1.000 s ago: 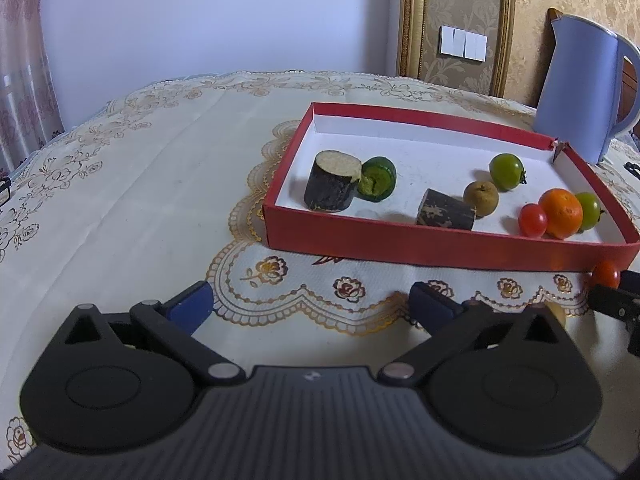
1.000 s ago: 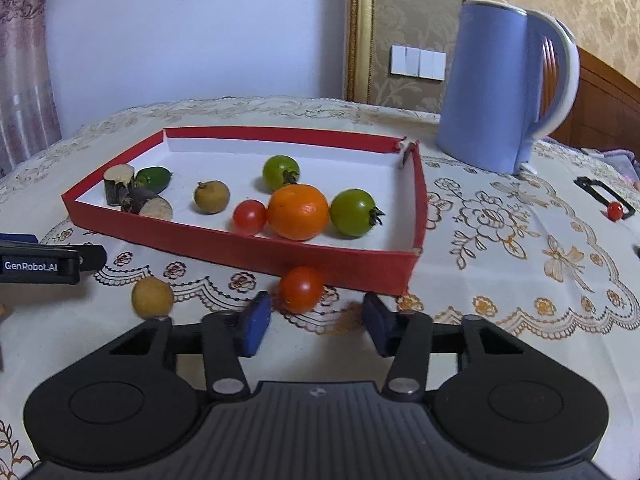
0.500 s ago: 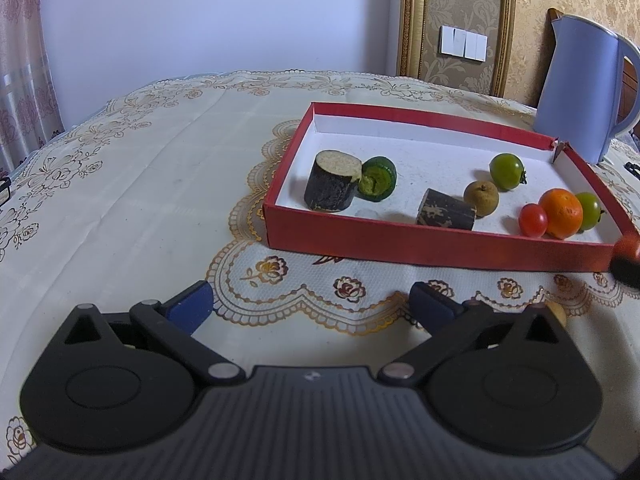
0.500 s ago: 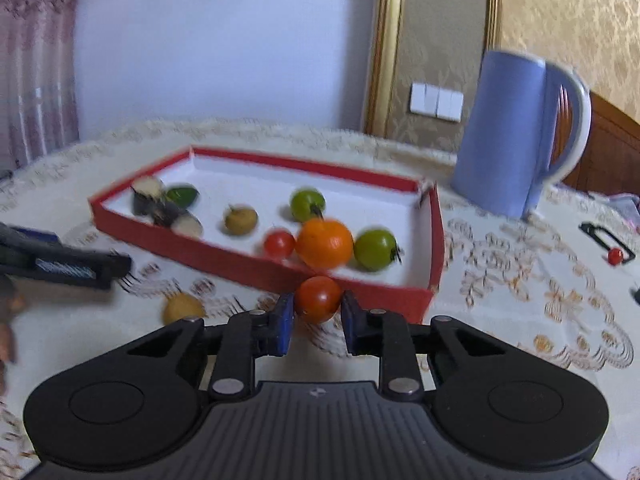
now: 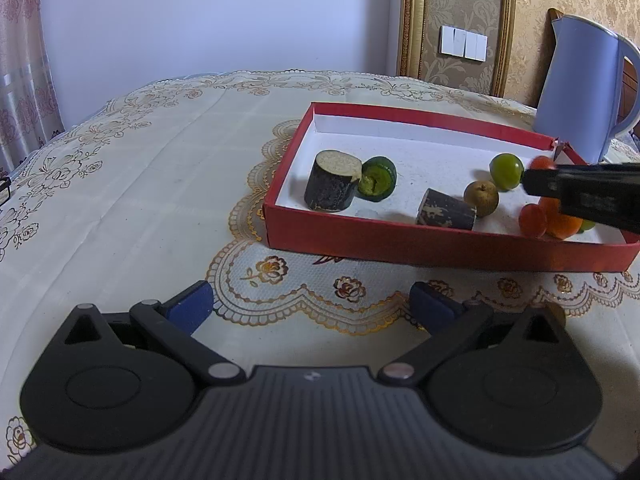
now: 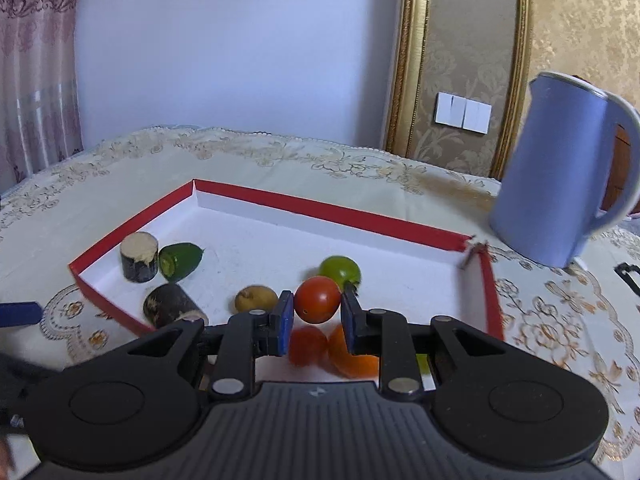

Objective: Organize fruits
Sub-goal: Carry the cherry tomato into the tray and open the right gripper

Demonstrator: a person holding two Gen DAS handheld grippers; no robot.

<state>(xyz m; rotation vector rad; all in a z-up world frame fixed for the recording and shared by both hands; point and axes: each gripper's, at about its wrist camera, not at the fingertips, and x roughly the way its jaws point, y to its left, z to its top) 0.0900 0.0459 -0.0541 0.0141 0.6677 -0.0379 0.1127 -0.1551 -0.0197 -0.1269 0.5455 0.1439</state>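
My right gripper [image 6: 317, 312] is shut on a red cherry tomato [image 6: 317, 299] and holds it above the red tray [image 6: 332, 213], over its near right part. In the left wrist view the right gripper [image 5: 532, 178] reaches in from the right with the tomato [image 5: 542, 163] at its tip. The tray [image 5: 400, 242] holds two dark cut pieces [image 5: 332, 186], a green cut piece [image 5: 376, 179], a brown fruit [image 5: 481, 198], a green tomato [image 5: 506, 171], a red tomato [image 5: 532, 220] and an orange [image 5: 564, 222]. My left gripper [image 5: 312, 308] is open and empty, low over the tablecloth in front of the tray.
A blue kettle [image 6: 560, 168] stands on the table right of the tray's far corner. A brown fruit [image 5: 557, 314] lies on the cloth behind my left gripper's right finger. A small black object [image 6: 628, 276] lies at the far right.
My right gripper has lifted the red tomato off the cloth and carried it forward over the tray's front wall. My left gripper has not moved.
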